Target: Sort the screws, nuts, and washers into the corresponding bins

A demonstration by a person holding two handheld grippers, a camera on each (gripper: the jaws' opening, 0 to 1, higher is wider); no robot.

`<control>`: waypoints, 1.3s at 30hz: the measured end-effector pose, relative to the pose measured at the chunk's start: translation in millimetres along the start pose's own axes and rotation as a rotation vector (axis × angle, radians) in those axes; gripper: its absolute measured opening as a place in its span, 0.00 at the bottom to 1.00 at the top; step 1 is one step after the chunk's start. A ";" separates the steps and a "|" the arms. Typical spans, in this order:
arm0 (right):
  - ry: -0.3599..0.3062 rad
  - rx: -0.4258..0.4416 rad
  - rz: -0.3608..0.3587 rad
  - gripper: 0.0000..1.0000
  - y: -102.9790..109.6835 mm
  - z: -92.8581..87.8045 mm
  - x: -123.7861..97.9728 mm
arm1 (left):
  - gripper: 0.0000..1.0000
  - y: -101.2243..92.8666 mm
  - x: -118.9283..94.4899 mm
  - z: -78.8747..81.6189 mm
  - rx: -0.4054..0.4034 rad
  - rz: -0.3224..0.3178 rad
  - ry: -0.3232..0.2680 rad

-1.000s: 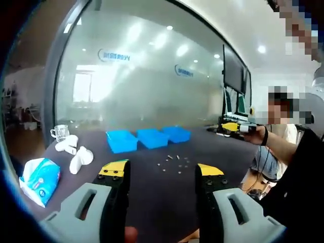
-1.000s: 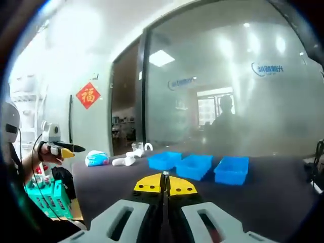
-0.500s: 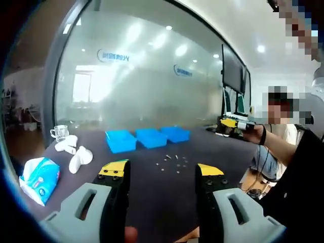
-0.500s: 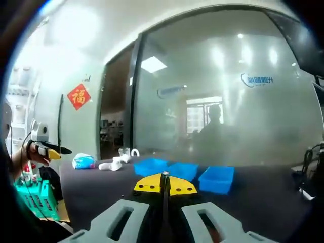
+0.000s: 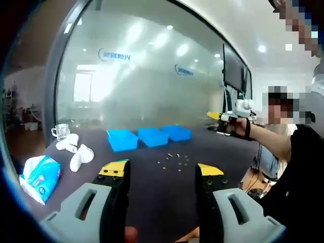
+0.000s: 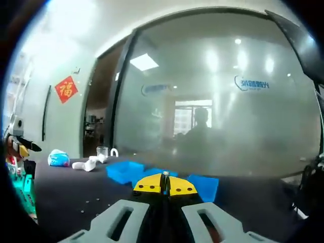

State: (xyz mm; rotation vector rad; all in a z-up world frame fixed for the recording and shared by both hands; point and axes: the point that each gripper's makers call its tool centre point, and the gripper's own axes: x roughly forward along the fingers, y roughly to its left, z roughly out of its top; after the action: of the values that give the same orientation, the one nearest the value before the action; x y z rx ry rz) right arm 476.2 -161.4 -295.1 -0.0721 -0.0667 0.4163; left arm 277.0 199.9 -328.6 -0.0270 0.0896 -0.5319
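Observation:
Three blue bins (image 5: 152, 137) stand in a row on the dark table (image 5: 152, 192). Small screws, nuts and washers (image 5: 172, 160) lie scattered in front of them. My left gripper (image 5: 161, 170) is open above the near table edge, well short of the parts, with nothing between its jaws. A person at the right holds my right gripper (image 5: 230, 117) up in the air. In the right gripper view, that gripper (image 6: 164, 185) is shut with nothing visible in it. Behind it are the blue bins (image 6: 123, 171), the middle one partly hidden. The left gripper (image 6: 17, 147) shows at the far left.
A tissue pack (image 5: 39, 174), white objects (image 5: 77, 153) and a glass cup (image 5: 61, 131) sit on the table's left side. A frosted glass wall (image 5: 152, 86) stands behind the table. The person's arm (image 5: 273, 144) reaches in from the right.
The right gripper has risen and turned, so its view has swung and the bins sit lower and further left. The left gripper has stayed almost still.

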 end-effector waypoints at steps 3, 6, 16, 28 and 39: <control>0.032 -0.001 -0.009 0.00 -8.6 -8.5 21.2 | 0.51 2.6 -0.1 -0.7 -0.013 0.001 -0.007; 0.062 -0.009 -0.017 0.00 -15.7 -16.0 40.4 | 0.51 6.9 -0.2 -2.5 -0.014 0.011 -0.001; 0.117 0.051 -0.073 0.00 -39.8 -30.2 89.5 | 0.51 14.6 -2.1 -5.8 -0.026 0.031 0.004; 0.147 0.022 -0.111 0.00 -57.3 -27.4 138.1 | 0.51 12.9 -2.3 -8.9 -0.037 0.037 0.008; 0.160 0.049 -0.150 0.00 -71.4 -33.3 139.3 | 0.51 12.2 -4.7 -7.5 -0.037 0.042 0.002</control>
State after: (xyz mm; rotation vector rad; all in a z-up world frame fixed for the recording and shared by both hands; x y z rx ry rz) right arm 634.6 -171.8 -315.3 -0.0519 0.0952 0.2615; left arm 278.3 212.8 -336.3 -0.0610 0.1016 -0.4887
